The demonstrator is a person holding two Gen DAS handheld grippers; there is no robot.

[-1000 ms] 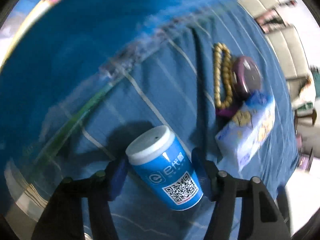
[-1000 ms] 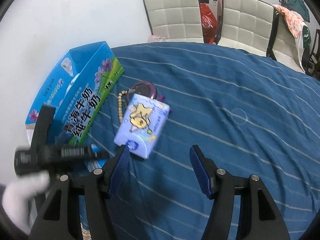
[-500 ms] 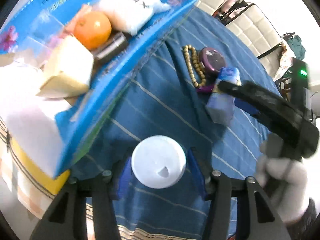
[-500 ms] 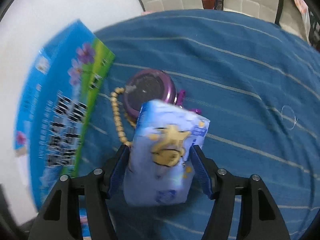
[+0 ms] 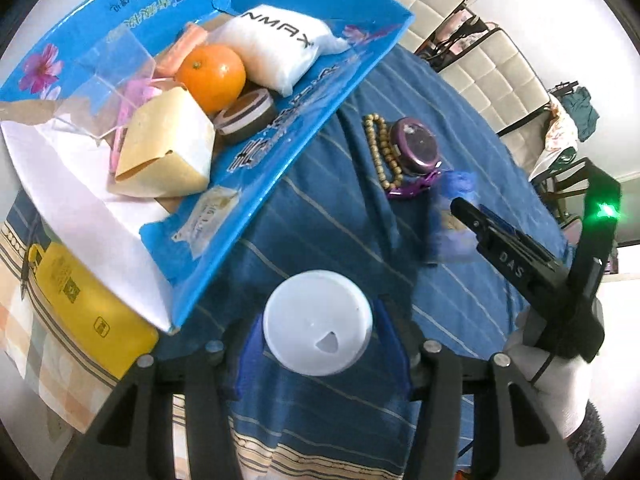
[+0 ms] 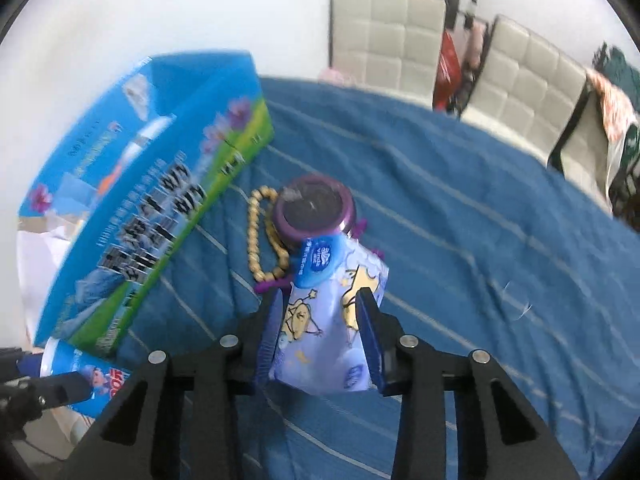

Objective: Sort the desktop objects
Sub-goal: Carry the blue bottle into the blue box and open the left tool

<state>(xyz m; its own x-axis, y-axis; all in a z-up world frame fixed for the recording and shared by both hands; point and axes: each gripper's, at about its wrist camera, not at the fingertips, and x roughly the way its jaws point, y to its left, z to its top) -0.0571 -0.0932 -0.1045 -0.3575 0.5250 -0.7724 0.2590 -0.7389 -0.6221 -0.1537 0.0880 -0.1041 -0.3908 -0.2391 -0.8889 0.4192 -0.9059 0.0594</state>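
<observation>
Clamping the tissue pack (image 6: 332, 320), the right gripper's (image 6: 320, 338) fingers pinch it; left gripper's (image 5: 320, 354) fingers hold the cup (image 5: 318, 322).

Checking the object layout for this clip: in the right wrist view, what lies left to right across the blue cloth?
Blue carton → bead bracelet → purple round case → tissue pack held in the right gripper.
</observation>
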